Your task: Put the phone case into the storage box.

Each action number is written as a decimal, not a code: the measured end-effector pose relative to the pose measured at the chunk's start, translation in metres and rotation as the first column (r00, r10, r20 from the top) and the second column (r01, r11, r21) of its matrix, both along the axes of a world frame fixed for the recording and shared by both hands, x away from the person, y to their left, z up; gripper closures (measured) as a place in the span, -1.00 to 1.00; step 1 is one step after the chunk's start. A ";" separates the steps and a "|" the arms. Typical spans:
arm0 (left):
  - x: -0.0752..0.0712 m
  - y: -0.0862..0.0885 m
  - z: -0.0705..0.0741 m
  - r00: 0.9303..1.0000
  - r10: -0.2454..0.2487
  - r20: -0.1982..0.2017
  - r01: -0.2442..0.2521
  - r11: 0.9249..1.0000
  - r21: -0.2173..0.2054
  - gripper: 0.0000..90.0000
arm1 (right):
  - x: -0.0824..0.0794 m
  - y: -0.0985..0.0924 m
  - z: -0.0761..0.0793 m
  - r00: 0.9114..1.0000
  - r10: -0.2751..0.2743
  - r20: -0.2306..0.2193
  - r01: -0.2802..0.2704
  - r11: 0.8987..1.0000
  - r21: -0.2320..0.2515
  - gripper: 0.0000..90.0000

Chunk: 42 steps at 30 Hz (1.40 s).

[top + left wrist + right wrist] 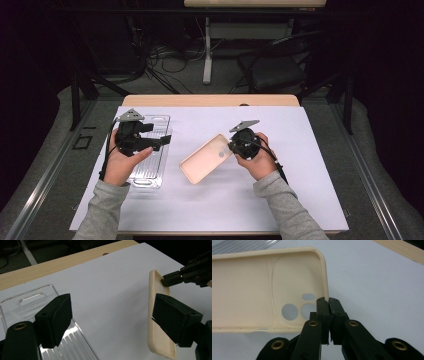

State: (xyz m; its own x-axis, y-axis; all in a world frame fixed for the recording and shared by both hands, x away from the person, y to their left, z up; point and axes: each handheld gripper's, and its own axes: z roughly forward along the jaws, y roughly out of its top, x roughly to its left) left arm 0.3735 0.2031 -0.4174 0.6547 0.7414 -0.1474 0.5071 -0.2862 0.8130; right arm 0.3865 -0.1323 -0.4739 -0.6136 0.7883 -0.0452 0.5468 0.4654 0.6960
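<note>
Clamped tight, my right claw [328,301] pinches the rim of the cream phone case [205,158], which lies at the middle of the white-covered bench [300,165]. My left claw [110,322] hangs open above the clear phone case [150,170] at the left.

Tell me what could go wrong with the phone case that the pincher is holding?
The right gripper pinches only the thin rim of the cream phone case near its camera holes, so the case may slip out or twist if lifted. The left gripper stands open above the clear case and close to the cream one; closing it carelessly might knock the cream case or catch the wrong one.
</note>
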 end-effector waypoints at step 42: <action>-0.005 -0.024 -0.009 0.990 -0.122 -0.066 0.118 0.991 -0.058 -0.24 | -0.038 0.015 0.009 0.946 0.068 0.317 -0.046 0.996 -0.076 0.96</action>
